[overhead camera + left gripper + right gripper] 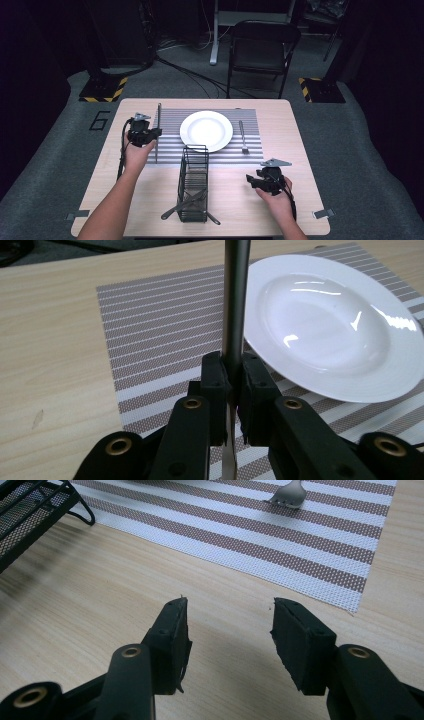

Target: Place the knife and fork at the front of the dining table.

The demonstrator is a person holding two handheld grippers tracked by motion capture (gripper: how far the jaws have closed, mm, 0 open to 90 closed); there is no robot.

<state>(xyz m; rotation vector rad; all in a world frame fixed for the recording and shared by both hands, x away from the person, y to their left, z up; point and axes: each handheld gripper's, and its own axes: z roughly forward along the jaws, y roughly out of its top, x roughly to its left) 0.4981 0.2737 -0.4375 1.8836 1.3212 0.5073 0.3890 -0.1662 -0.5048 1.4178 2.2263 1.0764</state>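
A long table knife (pixel 158 132) lies along the left edge of the striped placemat (pixel 170 125), left of the white plate (pixel 206 130). My left gripper (pixel 150 134) is shut on the knife (pixel 235 305), its black jaws clamped on the shaft just above the mat (pixel 165 330), with the plate (pixel 325 325) to the right. A fork (pixel 243 136) rests on the mat's right side. My right gripper (pixel 260 182) hovers open over bare wood near the table's right front; its jaws (pixel 227 630) hold nothing, and the fork's tines (pixel 290 497) lie farther ahead.
A black wire cutlery basket (pixel 193 182) stands at the table's front middle with utensils poking out of its near end; its corner (pixel 35 510) is left of the right gripper. A folding chair (pixel 262 47) stands beyond the wooden table (pixel 300 150).
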